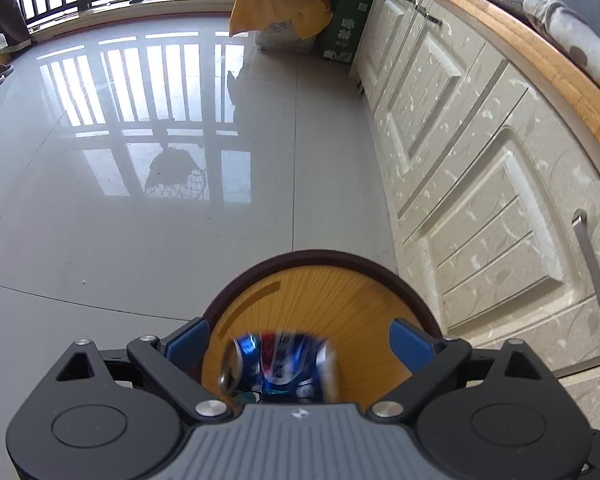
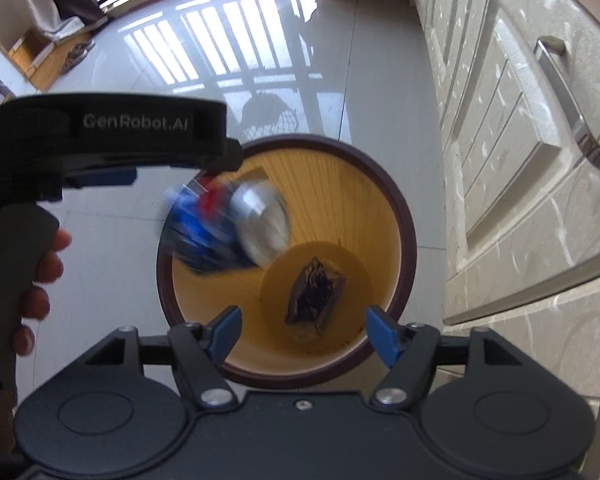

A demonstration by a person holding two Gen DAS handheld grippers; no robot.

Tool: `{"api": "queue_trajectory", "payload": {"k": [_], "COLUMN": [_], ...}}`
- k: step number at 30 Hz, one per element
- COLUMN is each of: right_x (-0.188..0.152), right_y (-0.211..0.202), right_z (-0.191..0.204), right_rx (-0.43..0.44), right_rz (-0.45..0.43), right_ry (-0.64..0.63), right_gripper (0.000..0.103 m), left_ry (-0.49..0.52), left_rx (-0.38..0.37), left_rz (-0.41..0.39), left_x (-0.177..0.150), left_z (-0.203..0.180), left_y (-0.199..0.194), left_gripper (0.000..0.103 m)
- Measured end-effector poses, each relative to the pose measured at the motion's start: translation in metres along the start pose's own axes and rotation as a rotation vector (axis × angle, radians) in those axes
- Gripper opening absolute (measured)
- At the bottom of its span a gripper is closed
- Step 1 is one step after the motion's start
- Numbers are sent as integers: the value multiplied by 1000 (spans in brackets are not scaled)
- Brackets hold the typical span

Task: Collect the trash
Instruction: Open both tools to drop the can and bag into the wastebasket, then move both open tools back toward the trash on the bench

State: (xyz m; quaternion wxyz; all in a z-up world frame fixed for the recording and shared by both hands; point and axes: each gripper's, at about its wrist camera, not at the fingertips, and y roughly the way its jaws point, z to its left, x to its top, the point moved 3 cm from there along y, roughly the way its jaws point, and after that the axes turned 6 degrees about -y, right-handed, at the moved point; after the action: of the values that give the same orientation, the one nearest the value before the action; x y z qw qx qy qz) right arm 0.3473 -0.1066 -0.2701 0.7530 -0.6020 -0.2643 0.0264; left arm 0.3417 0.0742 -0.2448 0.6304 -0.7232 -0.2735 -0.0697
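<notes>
Right wrist view: we count two grippers, one can, one wrapper, one bin. Right gripper spread wide at lower centre, empty; dark wrapper just beyond, on the bin floor. Blurred blue can mid-frame, under the wide-open left gripper, touching neither.

Left claw pointed steeply downward, blue pads spread wide with nothing pressed between them, right claw likewise tilted down and parted, left claw's handle gripped by a hand, fingers curled round it
</notes>
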Motion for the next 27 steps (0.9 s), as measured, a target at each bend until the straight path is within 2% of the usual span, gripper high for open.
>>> {"api": "queue_trajectory", "payload": {"k": [10, 12, 14, 17, 27], "right_x": [-6, -6, -7, -8, -9], "right_y": [-2, -2, -3, -4, -9], "right_z": [-1, 0, 0, 0, 0], "right_rx": [-19, -22, -25, -30, -38], "right_rz": [24, 28, 28, 22, 21], "right_ry": [-21, -21, -23, -23, -25], "right_gripper": [84, 88, 99, 103, 103], "left_ry": [49, 54, 60, 69, 95], "left_rx": [49, 51, 49, 49, 60], "left_rz": [67, 79, 86, 95, 128], "left_x": [-17, -20, -22, -24, -32], "left_z": [13, 16, 17, 18, 29], "left_y": [4, 4, 3, 1, -14], "left_gripper": [100, 100, 102, 103, 103]}}
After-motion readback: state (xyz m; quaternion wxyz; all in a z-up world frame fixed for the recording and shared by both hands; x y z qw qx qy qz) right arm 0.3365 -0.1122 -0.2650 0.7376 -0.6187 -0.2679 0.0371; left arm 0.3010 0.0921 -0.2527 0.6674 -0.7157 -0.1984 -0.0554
